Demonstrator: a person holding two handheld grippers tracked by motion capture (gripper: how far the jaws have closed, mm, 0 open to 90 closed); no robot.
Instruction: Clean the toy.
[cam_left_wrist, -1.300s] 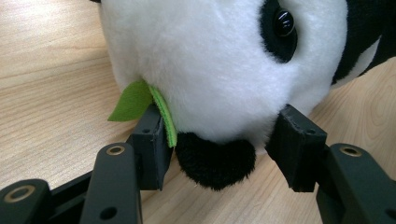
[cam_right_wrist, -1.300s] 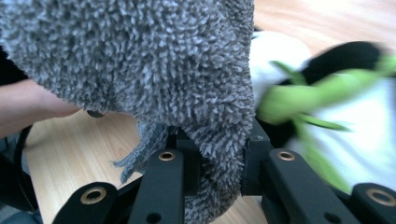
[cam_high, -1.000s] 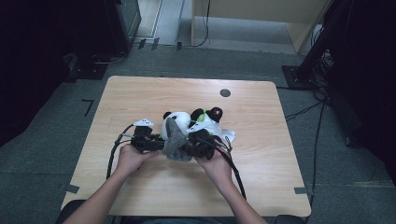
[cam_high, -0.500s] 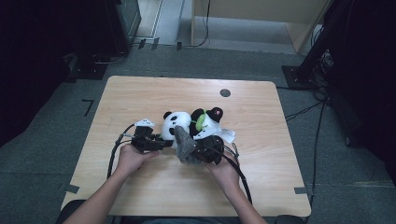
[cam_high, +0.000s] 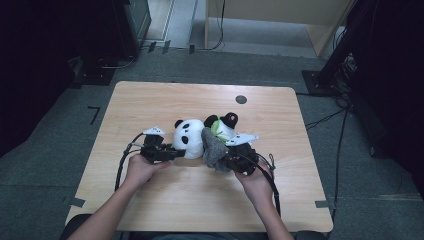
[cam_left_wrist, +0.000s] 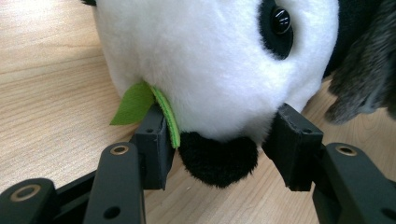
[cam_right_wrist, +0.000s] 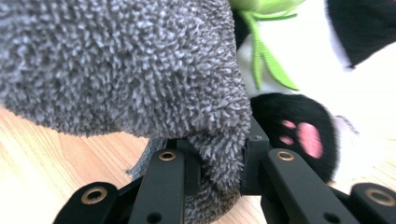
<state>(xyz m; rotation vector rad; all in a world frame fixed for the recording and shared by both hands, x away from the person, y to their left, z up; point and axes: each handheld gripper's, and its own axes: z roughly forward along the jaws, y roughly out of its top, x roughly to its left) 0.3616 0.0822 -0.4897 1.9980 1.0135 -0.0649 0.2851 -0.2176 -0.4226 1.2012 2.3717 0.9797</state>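
**Panda toy and fuzzy grey cloth: both soft and easy to squash**

Panda toy lies in the middle of the high view, on the wooden table. It is fluffy and looks very light. It will bend and squish, not break. The left gripper has its two jaws pressed on the panda's white head, near the black nose. A green felt leaf sits by one jaw. The head is round, so it could slip out. A deeper hold looks safer.

The grey fuzzy cloth is just right of the panda, touching it. It is floppy and will droop when lifted. The right gripper has its jaws squeezed tight on a fold of the cloth. A black paw with pink pads shows at the right of the right gripper view.
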